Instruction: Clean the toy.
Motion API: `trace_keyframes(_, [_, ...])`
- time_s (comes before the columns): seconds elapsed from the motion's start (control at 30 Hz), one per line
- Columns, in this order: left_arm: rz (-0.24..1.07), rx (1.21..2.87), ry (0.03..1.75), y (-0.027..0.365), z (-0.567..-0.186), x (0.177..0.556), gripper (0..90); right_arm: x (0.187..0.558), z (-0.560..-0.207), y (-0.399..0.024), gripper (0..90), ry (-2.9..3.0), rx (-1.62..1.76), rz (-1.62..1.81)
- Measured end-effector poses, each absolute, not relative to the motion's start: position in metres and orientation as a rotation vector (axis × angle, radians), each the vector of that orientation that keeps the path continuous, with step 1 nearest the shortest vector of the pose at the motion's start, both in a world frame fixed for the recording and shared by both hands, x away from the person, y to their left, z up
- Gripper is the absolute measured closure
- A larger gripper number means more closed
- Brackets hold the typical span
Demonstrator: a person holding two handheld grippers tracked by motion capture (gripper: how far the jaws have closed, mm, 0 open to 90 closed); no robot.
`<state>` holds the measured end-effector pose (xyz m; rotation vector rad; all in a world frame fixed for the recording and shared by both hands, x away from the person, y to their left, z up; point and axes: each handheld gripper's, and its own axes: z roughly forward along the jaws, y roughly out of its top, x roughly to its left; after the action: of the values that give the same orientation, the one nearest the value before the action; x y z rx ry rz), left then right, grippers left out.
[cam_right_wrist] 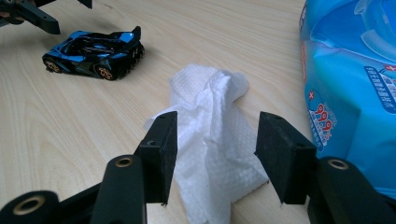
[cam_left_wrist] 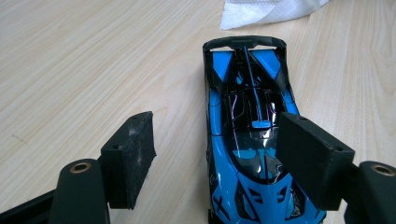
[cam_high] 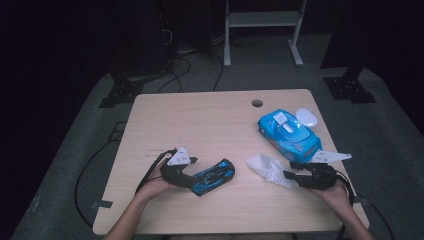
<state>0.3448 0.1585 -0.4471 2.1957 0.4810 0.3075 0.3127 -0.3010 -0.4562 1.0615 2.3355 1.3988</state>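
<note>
Resting on the wooden table (cam_high: 210,120), a toy car and a white wipe each lie between the parted jaws of one gripper.

Left side: the left gripper (cam_high: 196,176) is held low over the table, and its jaws stand apart on either side of the blue and black toy car (cam_high: 214,177). In the left gripper view, one pad stands clear of the car (cam_left_wrist: 247,140) with bare wood between them; whether the other pad touches the bodywork cannot be told. Centre: the crumpled white wipe (cam_high: 269,170) lies flat on the table, well apart from the car. Right side: the right gripper (cam_high: 290,175) has its jaws spread, with the wipe (cam_right_wrist: 210,140) lying loose between them, unclamped. Just beyond, the blue wet-wipe pack (cam_high: 289,133) sits near the table's right edge, with a small white lid (cam_high: 306,117) lying beside it.
</note>
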Motion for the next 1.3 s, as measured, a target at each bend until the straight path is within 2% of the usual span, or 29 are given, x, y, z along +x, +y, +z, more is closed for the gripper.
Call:
trace_keyframes(0.43, [0.313,2.188,0.515,0.171,-0.449,0.343,24.7,0.307,-0.457,-0.306,39.4,2.33,1.074,1.392])
trace_keyframes(1.3, [0.339,2.165,0.591,0.205,-0.451,0.333,21.5,0.307,-0.462,-0.304,36.6,2.35,1.071,1.39])
